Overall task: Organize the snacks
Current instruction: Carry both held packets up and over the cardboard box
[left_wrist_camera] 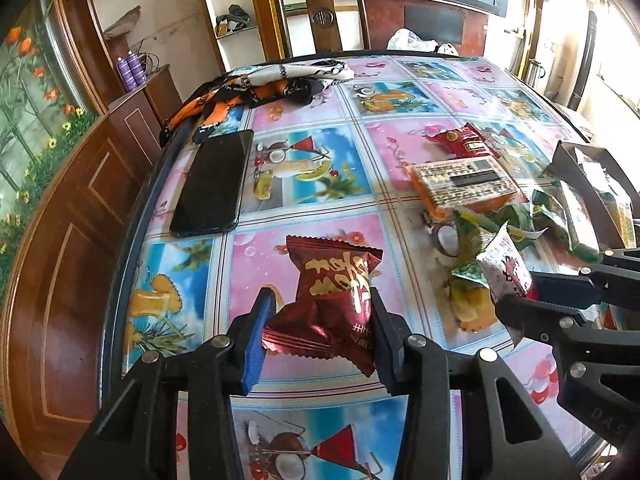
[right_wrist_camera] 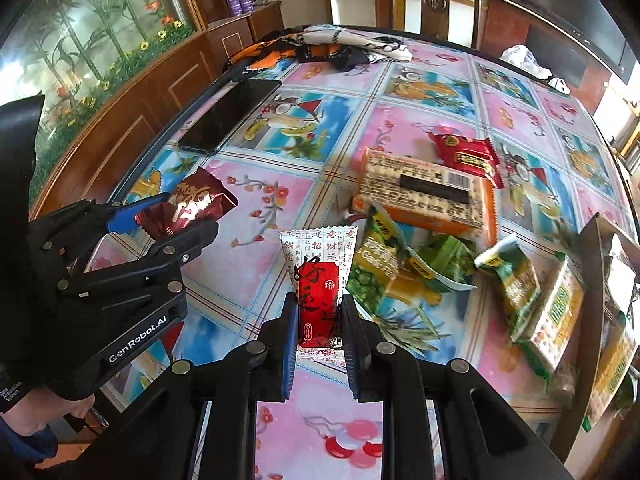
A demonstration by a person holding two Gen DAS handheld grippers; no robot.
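Both hands carry a snack at this moment. The left gripper has its fingers clenched on a dark red packet with gold letters, pressing it at the two sides, so the packet stands up between them and seems lifted a little above the desk. The right gripper holds a small red and white packet in the same way, upright, the fingers tight on its lower half. I think each packet is gripped at the narrow sides because the wrapper is soft and would slip if it were taken flat.

The other snacks lie together on the right part of the desk: an orange packet with its printed back up, a red packet just behind it, and several green packets in a loose heap. At the far right stands a dark box, and some packets are leaning in it or against it; probably this is the place where the snacks must go, but I cannot be sure.

The box is cut off by the edge of both views, so its inside is not visible. The green packets are blurred and I cannot count them well. A black phone and a crumpled cloth lie on the far left side, apart from the snacks.
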